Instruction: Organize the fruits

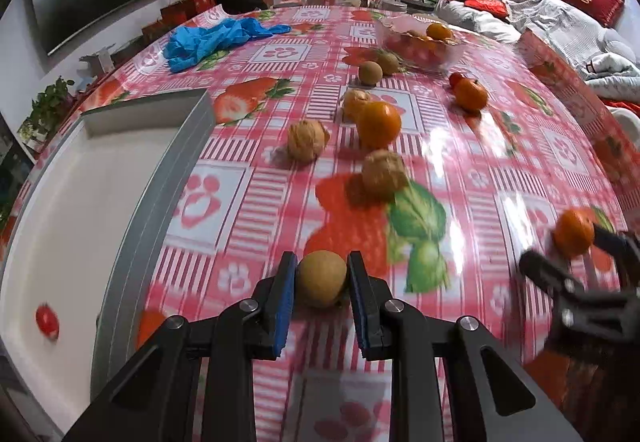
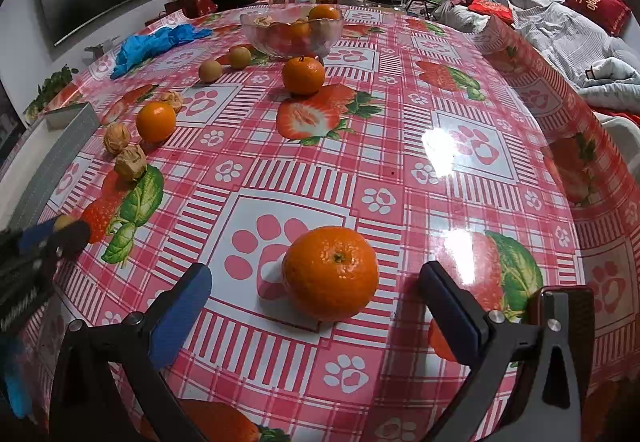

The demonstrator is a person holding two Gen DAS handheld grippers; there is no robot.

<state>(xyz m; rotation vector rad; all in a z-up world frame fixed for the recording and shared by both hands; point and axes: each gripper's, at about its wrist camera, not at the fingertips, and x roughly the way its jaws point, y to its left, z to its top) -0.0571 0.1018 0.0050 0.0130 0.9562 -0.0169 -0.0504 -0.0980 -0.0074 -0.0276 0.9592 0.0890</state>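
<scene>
So my left gripper (image 1: 322,280) is clamped on the longan (image 1: 321,278), right gripper (image 2: 316,296) spread wide around the mandarin (image 2: 330,272), white tray (image 1: 152,178) just left.

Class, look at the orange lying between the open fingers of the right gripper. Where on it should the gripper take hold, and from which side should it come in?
Grip the orange across its widest middle band, one pad on each side. It is round and sits stem-up on the tablecloth, so the flanks give the steadiest purchase. The right gripper is open and already straddles it from the near side; coming straight forward and low looks best.
</scene>
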